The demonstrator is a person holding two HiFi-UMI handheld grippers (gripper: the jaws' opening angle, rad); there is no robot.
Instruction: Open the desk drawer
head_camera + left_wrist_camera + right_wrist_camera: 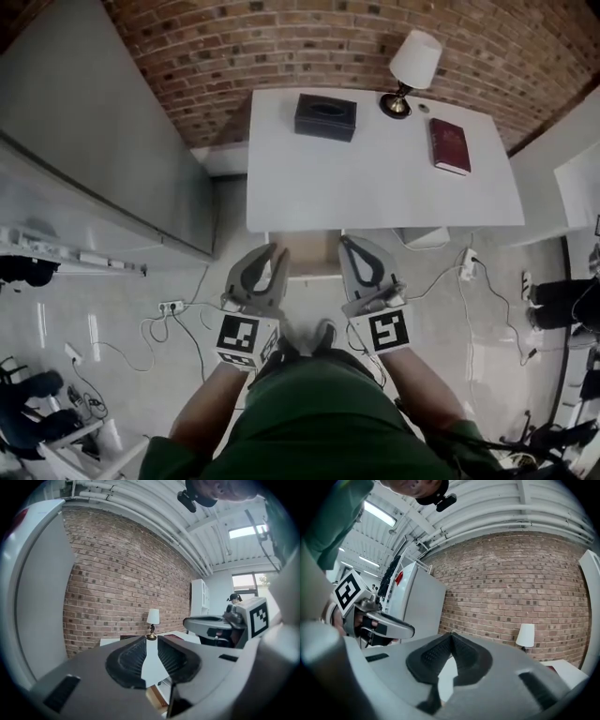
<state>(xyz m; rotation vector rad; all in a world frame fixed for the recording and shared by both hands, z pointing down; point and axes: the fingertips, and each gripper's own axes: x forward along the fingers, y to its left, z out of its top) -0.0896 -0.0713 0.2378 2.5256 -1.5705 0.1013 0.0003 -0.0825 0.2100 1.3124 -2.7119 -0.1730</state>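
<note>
The white desk (pixel 375 178) stands against a brick wall. Under its front edge the drawer (pixel 314 255) shows a brown wooden inside with a white front strip, so it appears pulled out a little. My left gripper (pixel 272 258) hangs just in front of the drawer's left side. Its tips stand slightly apart in the left gripper view (pixel 150 639), with nothing between them. My right gripper (pixel 352 248) is by the drawer's right side. In its own view it is shut (pixel 451 634) and holds nothing. Neither gripper touches the drawer.
On the desk are a black tissue box (pixel 325 116), a lamp (pixel 412 66) and a red book (pixel 450 145). A tall grey cabinet (pixel 94 141) stands at the left. Cables and a power strip (pixel 172 306) lie on the floor. A person (pixel 562 300) is at the right edge.
</note>
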